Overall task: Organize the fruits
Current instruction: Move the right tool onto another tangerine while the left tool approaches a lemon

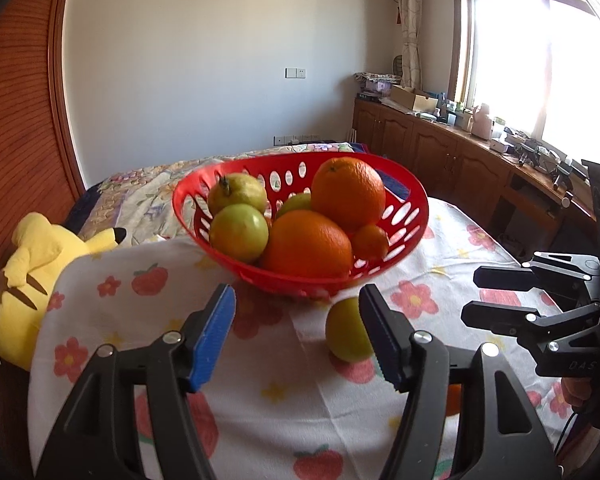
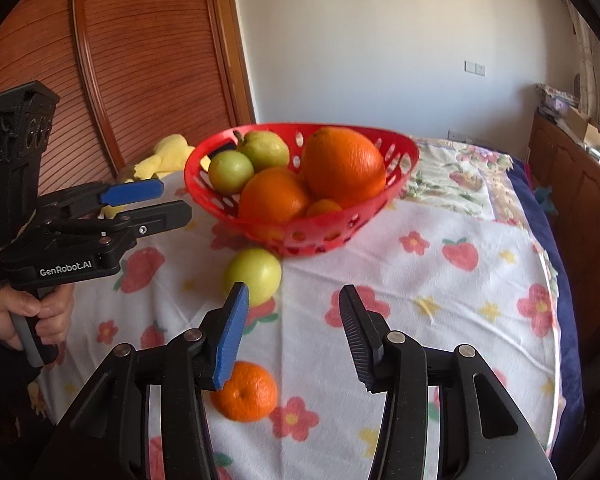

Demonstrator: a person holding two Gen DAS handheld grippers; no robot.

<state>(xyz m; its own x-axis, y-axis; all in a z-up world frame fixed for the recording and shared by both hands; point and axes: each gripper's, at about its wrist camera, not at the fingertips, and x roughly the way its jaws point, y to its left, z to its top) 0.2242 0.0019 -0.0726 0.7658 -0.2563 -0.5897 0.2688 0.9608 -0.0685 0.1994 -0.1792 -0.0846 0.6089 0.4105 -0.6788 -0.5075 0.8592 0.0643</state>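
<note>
Green fruit (image 1: pixel 346 330) just beside open left gripper (image 1: pixel 298 336), ungrasped.

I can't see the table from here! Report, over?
Both grippers, left and right, open, empty. Green fruit and small orange outside red basket. Nothing blocking.

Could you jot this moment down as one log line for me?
left gripper: open, empty | right gripper: open, empty | red basket: holds fruit | green fruit, small orange: on tablecloth

basket (image 1: pixel 414 216) red | oranges (image 1: pixel 306 244) orange | cloth (image 2: pixel 460 300) white, strawberry-and-flower print
</note>
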